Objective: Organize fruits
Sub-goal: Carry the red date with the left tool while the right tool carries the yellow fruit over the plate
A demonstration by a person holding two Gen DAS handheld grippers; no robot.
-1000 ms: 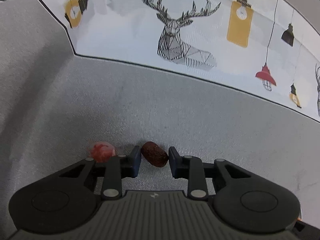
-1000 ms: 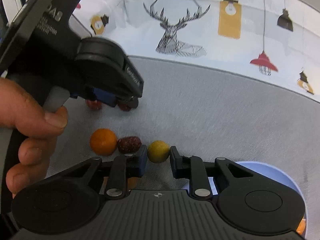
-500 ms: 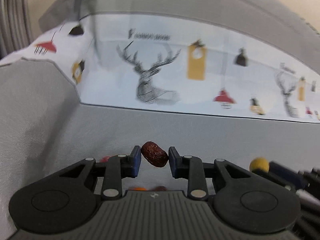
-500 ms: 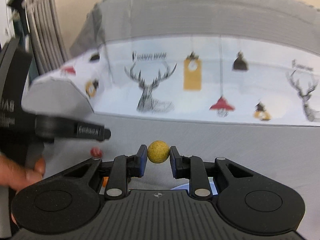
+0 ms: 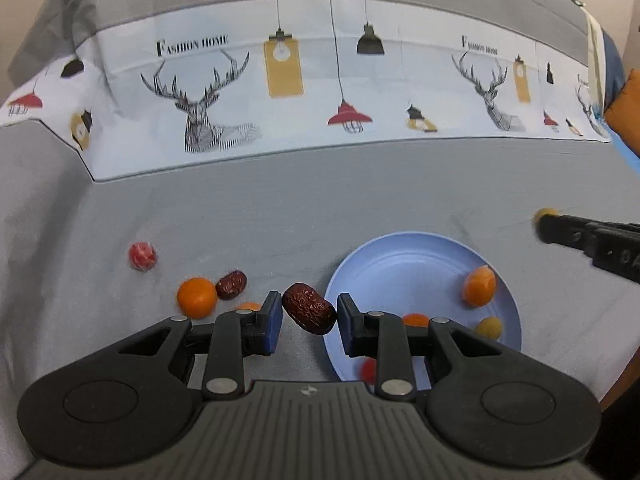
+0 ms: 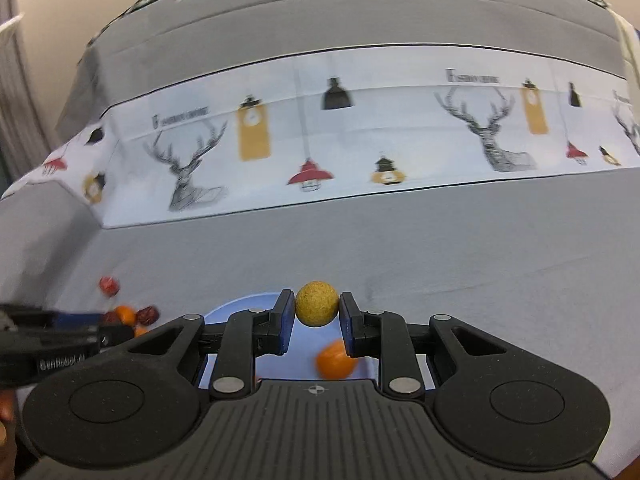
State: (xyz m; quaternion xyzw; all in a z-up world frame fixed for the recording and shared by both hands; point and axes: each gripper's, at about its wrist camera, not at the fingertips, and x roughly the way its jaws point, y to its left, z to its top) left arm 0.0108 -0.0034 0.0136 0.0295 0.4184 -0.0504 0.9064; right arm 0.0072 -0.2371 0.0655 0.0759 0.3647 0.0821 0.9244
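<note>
Between the fingers of the left gripper (image 5: 309, 314) a wrinkled dark red date (image 5: 309, 313) is pinched, tilted and carried clear of the grey desk (image 5: 280, 216), right at the near-left rim of the blue plate (image 5: 404, 248). It's probably held up like that so it can be swung over the rim and dropped in. Just right of those fingers, an orange fruit (image 5: 479, 290) and a small yellow one (image 5: 489, 326) are already sitting in the plate. Off to the left, a loose orange (image 5: 197, 297), another date (image 5: 231, 284) and a pinkish-red fruit (image 5: 142, 255) are left on the desk, so the sorting looks maybe half done. The right gripper (image 6: 316, 309) is clamped on a yellow ball-shaped fruit (image 6: 316, 304), held above the plate's far edge, with an orange fruit seen below its fingers.
</note>
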